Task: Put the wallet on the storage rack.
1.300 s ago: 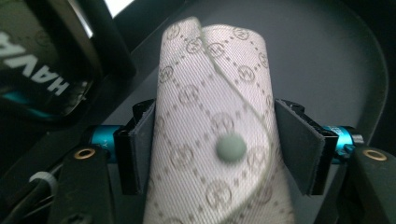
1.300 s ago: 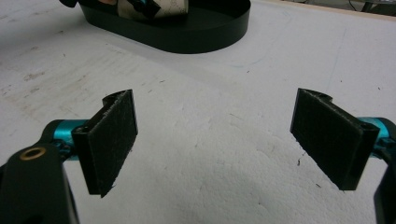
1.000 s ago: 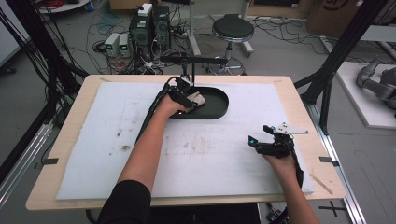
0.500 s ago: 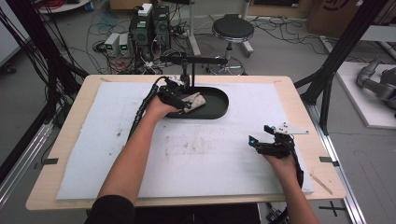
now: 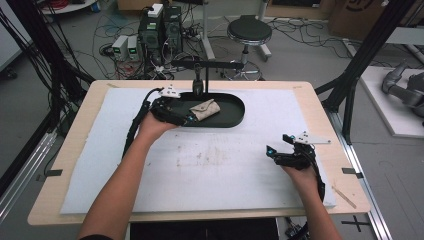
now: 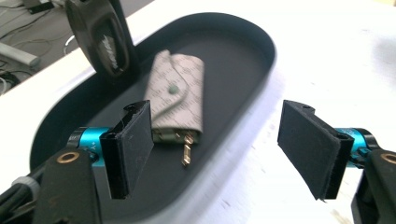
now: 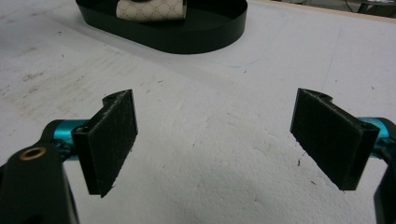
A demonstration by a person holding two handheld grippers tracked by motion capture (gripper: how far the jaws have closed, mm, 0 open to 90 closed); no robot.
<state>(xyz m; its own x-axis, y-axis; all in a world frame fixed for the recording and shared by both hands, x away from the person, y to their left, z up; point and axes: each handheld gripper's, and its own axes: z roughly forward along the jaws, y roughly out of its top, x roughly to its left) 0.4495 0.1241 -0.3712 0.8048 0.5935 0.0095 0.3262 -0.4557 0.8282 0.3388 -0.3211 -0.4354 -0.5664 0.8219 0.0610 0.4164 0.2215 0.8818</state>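
High view: the left gripper [image 5: 186, 118] sits at the left end of the black oval tray [image 5: 235, 116], just beside the beige key pouch [image 5: 205, 109] that lies inside it. The right gripper [image 5: 276, 151] rests on the white foam mat [image 5: 210, 170] of the bench, well apart from the tray.

Left gripper view: fingers [image 6: 128, 154] wide, nothing between them. The key pouch [image 6: 178, 95] lies flat on the tray floor, snap flap up, a small brass key [image 6: 187, 151] poking from its near end. A black stand foot [image 6: 100, 35] sits just behind it.

Judgement: if a pick is meant, the fingers should straddle the pouch across its short width and clear the tray rim (the near wall is close to one finger).

Right gripper view: fingers [image 7: 109, 140] wide and empty over the mat; tray [image 7: 187, 39] and pouch [image 7: 152, 9] ahead, far off.
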